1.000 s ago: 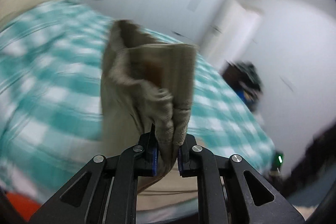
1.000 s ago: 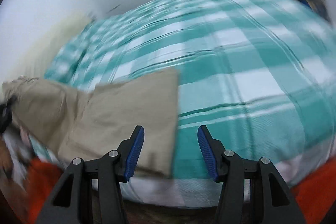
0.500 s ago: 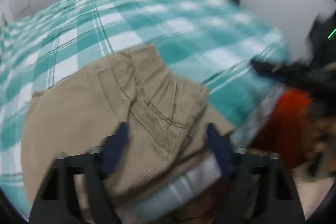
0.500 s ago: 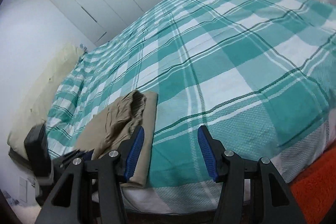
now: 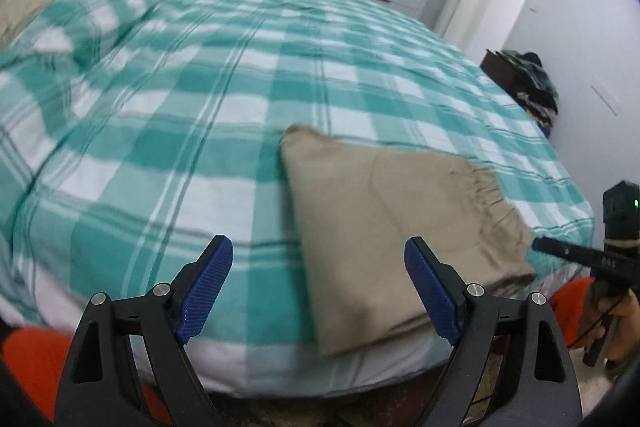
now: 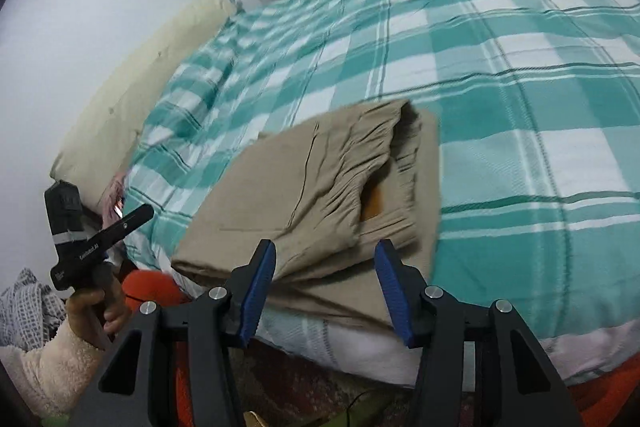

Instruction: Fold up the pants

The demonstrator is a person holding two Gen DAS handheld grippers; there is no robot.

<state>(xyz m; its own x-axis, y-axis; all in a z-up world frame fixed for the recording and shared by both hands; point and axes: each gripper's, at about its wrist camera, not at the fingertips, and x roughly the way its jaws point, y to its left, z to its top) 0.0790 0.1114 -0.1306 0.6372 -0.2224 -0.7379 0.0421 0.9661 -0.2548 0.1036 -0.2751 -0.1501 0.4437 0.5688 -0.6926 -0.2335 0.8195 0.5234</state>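
1. A pair of beige pants [image 6: 320,195] lies folded into a flat stack on the near edge of a bed covered by a teal-and-white checked blanket [image 6: 520,75]. The elastic waistband faces the right side of the stack, and its near edge slightly overhangs the mattress.
2. The right gripper [image 6: 326,287] hovers just in front of that near edge, its blue-padded jaws spread apart and holding nothing. The stack sits straight ahead of it and a little left, with the long axis running away and to the left.
3. The left gripper [image 5: 320,291] is also spread wide and empty. In its view the pants [image 5: 400,219] lie ahead and to the right, with only the right jaw overlapping the fabric.
4. The right gripper appears nearer and better centred on the stack, so any further tidying or folding probably falls to it.
5. How many layers the stack has cannot be made out. Both views are blurred, and it is unclear whether either gripper touches the fabric.
6. A cream pillow [image 6: 136,95] lies at the head of the bed.
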